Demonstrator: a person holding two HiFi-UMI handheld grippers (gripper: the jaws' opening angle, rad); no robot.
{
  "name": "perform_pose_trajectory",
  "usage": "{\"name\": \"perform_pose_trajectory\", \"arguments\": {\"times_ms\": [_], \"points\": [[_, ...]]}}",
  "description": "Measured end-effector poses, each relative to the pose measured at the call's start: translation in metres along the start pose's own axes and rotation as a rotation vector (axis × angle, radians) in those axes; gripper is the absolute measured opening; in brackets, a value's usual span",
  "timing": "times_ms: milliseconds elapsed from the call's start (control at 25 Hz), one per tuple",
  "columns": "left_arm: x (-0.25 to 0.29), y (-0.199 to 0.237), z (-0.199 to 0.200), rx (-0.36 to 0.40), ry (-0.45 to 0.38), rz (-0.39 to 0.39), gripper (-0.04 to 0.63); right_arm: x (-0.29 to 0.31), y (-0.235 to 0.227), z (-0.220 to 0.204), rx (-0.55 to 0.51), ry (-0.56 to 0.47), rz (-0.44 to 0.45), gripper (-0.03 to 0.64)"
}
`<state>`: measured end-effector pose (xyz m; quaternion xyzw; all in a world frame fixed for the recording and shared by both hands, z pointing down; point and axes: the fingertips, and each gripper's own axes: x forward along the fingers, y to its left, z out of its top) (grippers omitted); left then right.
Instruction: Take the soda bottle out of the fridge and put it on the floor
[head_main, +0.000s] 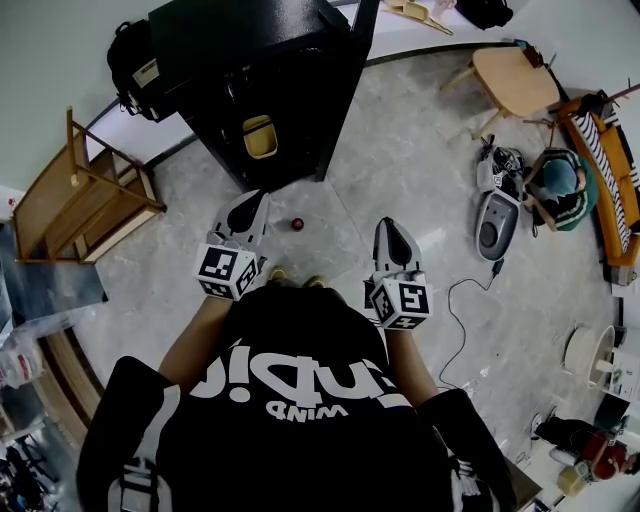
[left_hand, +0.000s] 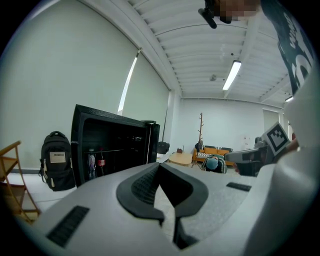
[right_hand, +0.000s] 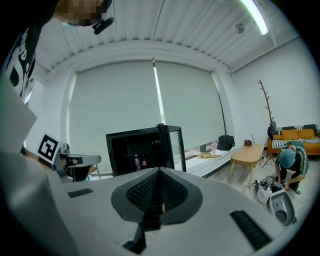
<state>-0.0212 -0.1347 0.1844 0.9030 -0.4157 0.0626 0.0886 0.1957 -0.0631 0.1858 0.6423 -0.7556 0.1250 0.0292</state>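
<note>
Both shut and empty, your left claw (head_main: 255, 200) and right claw (head_main: 392, 228) hang before the open fridge (head_main: 250, 40). A red-capped bottle (head_main: 297, 224) stands on the floor (head_main: 400, 150). Keep clear so it stays upright.

Red-labelled soda bottle (left_hand: 101, 164) upright inside open black fridge (left_hand: 112, 122)

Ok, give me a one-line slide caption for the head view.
Facing the open black fridge, left tongs and right tongs shut and empty above the floor.
</note>
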Motion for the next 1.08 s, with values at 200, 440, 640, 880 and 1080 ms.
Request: {"name": "perform_pose_trajectory", "arguments": {"times_ms": [200, 440, 640, 880, 1080], "points": [[0.0007, 0.0023, 0.0008, -0.005, -0.003, 0.007, 0.006, 0.0042, 0.0058, 0.0023, -0.021, 0.01, 0.011, 0.018], [-0.0019, 0.0009, 0.0003, -0.012, -0.003, 0.005, 0.006, 0.0075, 0.0101, 0.0066, -0.026, 0.003, 0.025, 0.018], [-0.0056, 0.0031, -0.0022, -0.019, 0.003, 0.008, 0.006, 0.0072, 0.0101, 0.0038, -0.025, 0.011, 0.025, 0.018], [-0.0071, 0.0044, -0.0038, -0.02, 0.011, 0.01, 0.006, 0.0065, 0.0091, 0.0031, -0.029, 0.01, 0.023, 0.018], [-0.0064, 0.0069, -0.0055, -0.019, 0.012, 0.024, 0.006, 0.0073, 0.0069, 0.0004, -0.029, 0.016, 0.016, 0.02]]}}
